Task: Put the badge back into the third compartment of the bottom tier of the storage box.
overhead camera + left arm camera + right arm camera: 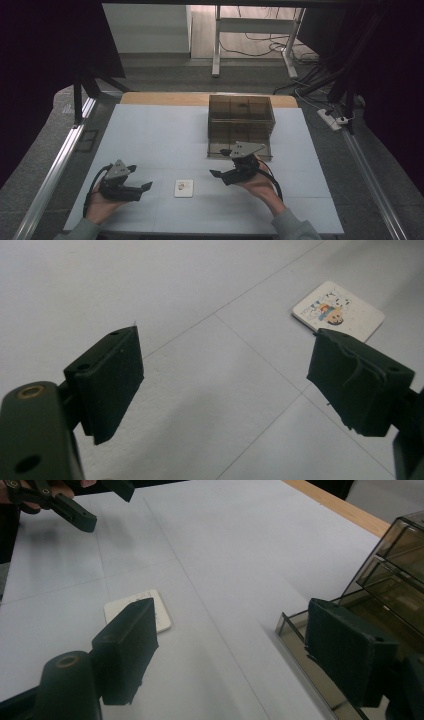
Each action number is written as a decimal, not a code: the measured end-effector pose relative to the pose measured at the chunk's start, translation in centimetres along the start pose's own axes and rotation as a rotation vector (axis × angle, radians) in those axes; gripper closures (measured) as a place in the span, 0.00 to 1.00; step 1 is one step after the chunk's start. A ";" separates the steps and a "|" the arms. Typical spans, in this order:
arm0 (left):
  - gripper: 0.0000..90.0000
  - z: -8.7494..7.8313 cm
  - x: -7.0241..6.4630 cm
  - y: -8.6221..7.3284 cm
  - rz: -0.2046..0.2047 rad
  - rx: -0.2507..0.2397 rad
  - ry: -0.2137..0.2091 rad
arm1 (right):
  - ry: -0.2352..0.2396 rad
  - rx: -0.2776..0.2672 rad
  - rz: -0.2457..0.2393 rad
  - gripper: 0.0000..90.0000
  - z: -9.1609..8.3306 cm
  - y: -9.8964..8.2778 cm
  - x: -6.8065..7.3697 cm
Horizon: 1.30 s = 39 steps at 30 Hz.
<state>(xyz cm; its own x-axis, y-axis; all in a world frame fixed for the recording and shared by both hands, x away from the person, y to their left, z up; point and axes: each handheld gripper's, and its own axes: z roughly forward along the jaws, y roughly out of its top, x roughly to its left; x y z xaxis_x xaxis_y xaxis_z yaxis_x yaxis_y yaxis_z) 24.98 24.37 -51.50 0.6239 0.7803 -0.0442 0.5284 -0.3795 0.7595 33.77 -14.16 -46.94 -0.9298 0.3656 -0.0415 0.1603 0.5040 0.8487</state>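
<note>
A small white card (183, 188) with a cartoon picture lies flat on the white table (160, 130), between my two grippers. My left gripper (140, 177) is held left of it, open and holding nothing. In the left gripper view the card (339, 310) lies ahead, above the right jaw, and the gripper (225, 355) stands wide. My right gripper (220, 162) hovers to the card's right, just in front of a smoky clear drawer box (241, 120). It is open (235, 625) too, and its left jaw hides part of the card (162, 615).
The drawer box (395, 555) stands at the table's far middle, and its bottom drawer (295, 630) looks pulled out toward me. A wooden strip (165, 98) runs along the far edge. The left gripper (102, 502) shows far off in the right gripper view.
</note>
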 end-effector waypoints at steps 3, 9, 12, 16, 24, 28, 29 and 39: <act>0.16 0.0 0.0 0.0 0.000 -0.001 0.001 | 0.007 0.007 -0.006 0.23 0.4 0.2 0.1; 0.16 0.0 -0.1 -0.1 0.001 -0.001 0.002 | 0.024 0.025 -0.017 0.23 1.3 0.4 0.4; 0.16 0.1 -0.1 -0.1 0.000 0.000 -0.001 | 0.027 0.029 -0.024 0.23 1.6 0.5 0.5; 0.16 0.1 -0.1 -0.1 0.003 -0.001 0.000 | 0.035 0.028 -0.019 0.23 1.8 0.6 0.6; 0.16 0.1 -0.2 -0.1 0.000 0.000 0.000 | 0.056 0.034 -0.032 0.23 2.8 1.3 1.0; 0.16 0.2 -0.3 -0.2 0.001 -0.001 -0.006 | 0.066 0.039 -0.037 0.23 3.3 1.5 1.2; 0.16 0.2 -0.3 -0.2 0.001 0.000 -0.005 | 0.074 0.046 -0.045 0.23 3.7 1.6 1.3; 0.16 0.2 -0.3 -0.3 -0.005 0.001 -0.005 | 0.098 0.085 -0.060 0.22 5.1 1.9 2.1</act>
<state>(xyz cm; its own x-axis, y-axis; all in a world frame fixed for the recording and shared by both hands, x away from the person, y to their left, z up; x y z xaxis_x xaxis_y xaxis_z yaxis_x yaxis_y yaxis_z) 24.77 24.18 -51.86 0.6238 0.7799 -0.0512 0.5324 -0.3760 0.7584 33.78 -8.46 -48.08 -0.9658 0.2569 -0.0362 0.1268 0.5891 0.7980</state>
